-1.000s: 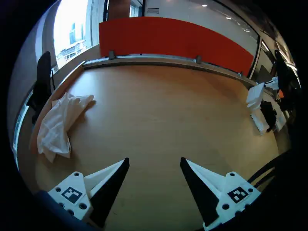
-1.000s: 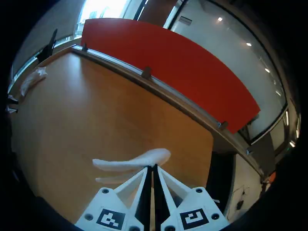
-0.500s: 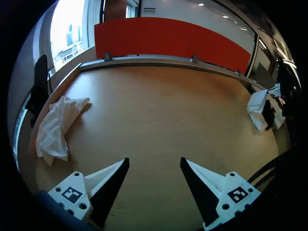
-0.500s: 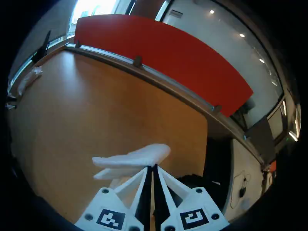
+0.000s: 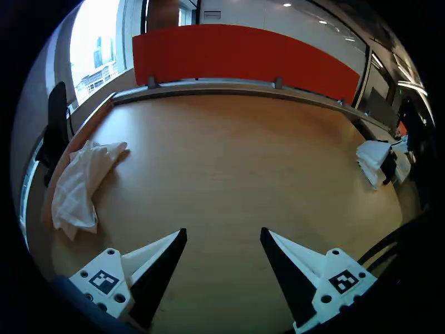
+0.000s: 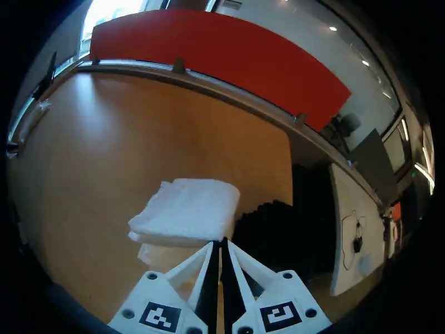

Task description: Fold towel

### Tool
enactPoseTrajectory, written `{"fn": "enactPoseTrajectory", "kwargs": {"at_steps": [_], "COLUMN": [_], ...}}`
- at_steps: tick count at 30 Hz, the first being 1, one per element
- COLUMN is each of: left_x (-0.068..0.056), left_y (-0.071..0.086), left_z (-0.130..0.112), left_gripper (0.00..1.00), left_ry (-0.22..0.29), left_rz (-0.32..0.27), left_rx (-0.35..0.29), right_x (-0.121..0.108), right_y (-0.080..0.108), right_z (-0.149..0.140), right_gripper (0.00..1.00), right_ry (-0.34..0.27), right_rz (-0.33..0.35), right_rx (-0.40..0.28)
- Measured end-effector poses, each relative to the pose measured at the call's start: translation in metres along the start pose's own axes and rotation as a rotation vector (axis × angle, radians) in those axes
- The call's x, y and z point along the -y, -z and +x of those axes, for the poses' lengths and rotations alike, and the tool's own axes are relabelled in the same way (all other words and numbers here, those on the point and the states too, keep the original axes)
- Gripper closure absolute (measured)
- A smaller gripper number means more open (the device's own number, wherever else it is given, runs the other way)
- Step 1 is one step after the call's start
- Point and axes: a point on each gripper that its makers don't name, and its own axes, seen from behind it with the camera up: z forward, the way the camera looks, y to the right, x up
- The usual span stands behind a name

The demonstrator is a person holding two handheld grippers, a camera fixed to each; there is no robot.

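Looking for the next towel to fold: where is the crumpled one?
In the left gripper view, the crumpled towel lies at the left edge of the wooden table, beside the black chair, ahead-left of the left claw.

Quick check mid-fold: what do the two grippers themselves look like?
Both the left gripper and right gripper have white wedge-shaped fingers tapering to points, with black inner faces. Each finger base carries a square black-and-white marker and small round holes. Black cables run beside the left one.

A white folded towel (image 6: 186, 214) is resting flat by the tabletop (image 6: 111, 145) edge, while a crumpled towel (image 5: 80, 186) is lying at the opposite edge.
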Motion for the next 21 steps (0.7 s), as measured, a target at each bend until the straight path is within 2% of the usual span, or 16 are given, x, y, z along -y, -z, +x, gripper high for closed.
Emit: {"fn": "enactPoseTrajectory", "kwargs": {"at_steps": [11,21], "left_x": [0.000,0.001], "left_y": [0.002,0.002], "left_z": [-0.001,-0.002], "left_gripper": [0.02,0.01], "left_ry": [-0.005,-0.006], "left_rz": [0.003,0.010], "left_rx": [0.000,0.004], "right_x": [0.000,0.001], "right_y": [-0.005,-0.018], "right_z": [-0.037,-0.075], "right_gripper": [0.96,0.96], "right_ry": [-0.041,-0.091], "right_rz": [-0.009,-0.006], "right_rx": [0.053,0.120]}}
